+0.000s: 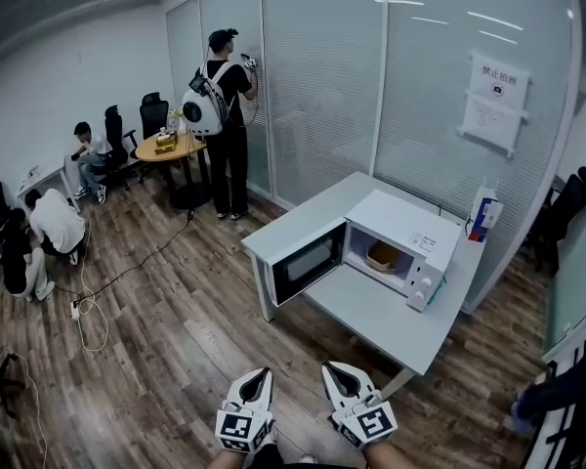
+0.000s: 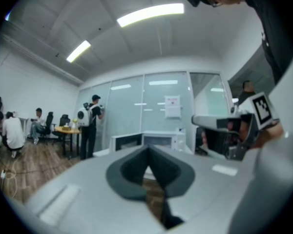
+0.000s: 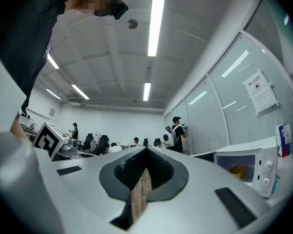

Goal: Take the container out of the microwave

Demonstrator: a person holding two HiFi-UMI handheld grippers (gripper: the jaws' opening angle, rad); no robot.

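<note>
- Left gripper and right gripper: both pairs of jaws are closed tip to tip and hold nothing. They are well apart from the table.
- Risk: the 2 closed tools would shove the container rather than grip it, so I must open the jaws first.
- Risk: the door hangs open toward me and a careless approach could clip it.
- The container sits inside the open microwave.
- The cavity edge hides its base, and it is too small to make out a rim or handle.
</note>
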